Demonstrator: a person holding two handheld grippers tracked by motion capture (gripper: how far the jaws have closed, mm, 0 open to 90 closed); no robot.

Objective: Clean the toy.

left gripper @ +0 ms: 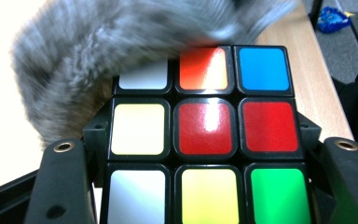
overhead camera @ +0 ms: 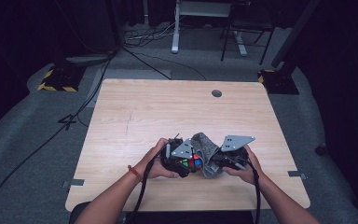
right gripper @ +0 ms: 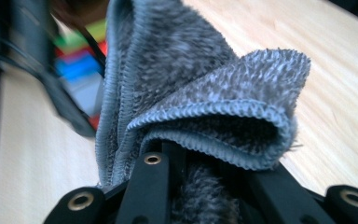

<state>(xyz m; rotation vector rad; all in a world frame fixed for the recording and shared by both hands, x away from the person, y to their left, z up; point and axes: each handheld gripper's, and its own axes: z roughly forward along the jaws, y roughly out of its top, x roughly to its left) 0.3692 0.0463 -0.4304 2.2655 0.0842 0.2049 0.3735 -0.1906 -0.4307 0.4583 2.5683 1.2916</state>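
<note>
Because the work in hand is wiping a puzzle cube with a cloth, each gripper carries one of the two, and both meet just above the near edge of the tabletop [overhead camera: 135, 107], about midway along it. In the high view the grey cloth [overhead camera: 207, 154] stands bunched between the grippers, leaning over the cube's far side. The right gripper [overhead camera: 221, 161] has its jaws drawn nearly together on a folded wad of that cloth, which gives a firm, padded edge to rub with. The left gripper [overhead camera: 186, 163] clamps the cube [overhead camera: 192, 162] by two opposite sides, its jaws closed against them, so the coloured face stays exposed and steady under the cloth. In the left gripper view the cloth [left gripper: 107, 60] blurs across the cube's [left gripper: 205, 135] top row of tiles, which suggests a wiping stroke.

The tabletop is pale wood grain, bare elsewhere, with a round cable hole [overhead camera: 216, 93] near its far edge. Beyond it lie grey floor [overhead camera: 23, 140], loose cables [overhead camera: 144, 35], desk legs [overhead camera: 175, 32] and dark surroundings.
</note>
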